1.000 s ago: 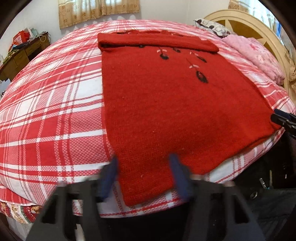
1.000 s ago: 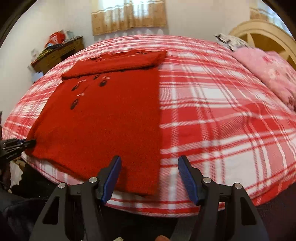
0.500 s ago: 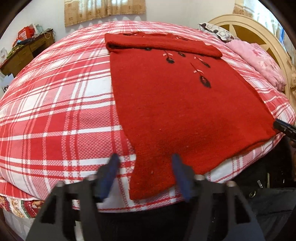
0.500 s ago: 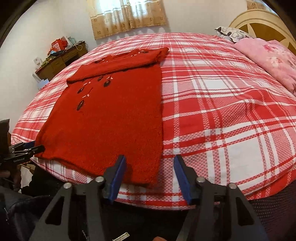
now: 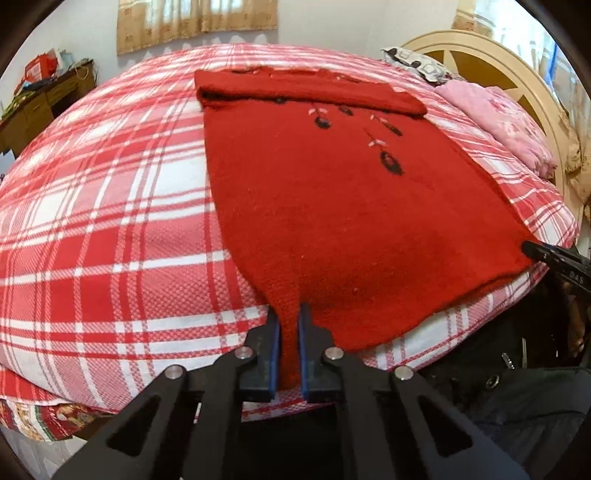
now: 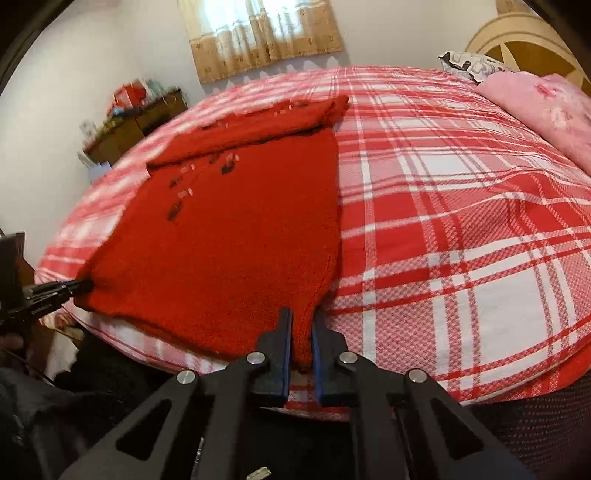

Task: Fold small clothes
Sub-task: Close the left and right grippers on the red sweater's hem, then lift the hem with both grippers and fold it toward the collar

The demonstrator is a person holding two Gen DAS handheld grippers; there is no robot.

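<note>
Now | left gripper (image 5: 289, 325) pinching red sweater (image 5: 332, 206) hem corner | right gripper (image 6: 302, 326) clamped on opposite corner

A pink blanket (image 5: 495, 122) lies by the headboard (image 5: 491, 62); cluttered desk (image 5: 40, 99) under curtains (image 5: 195, 22).

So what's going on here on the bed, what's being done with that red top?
A person is folding a red knitted sweater spread flat on a red-and-white plaid bedspread. The left gripper is shut on the hem corner nearest it, and the right gripper is shut on the other near corner. The far end, with the sleeves, is already folded over across the body. The near hem is pinched but not yet lifted.
</note>
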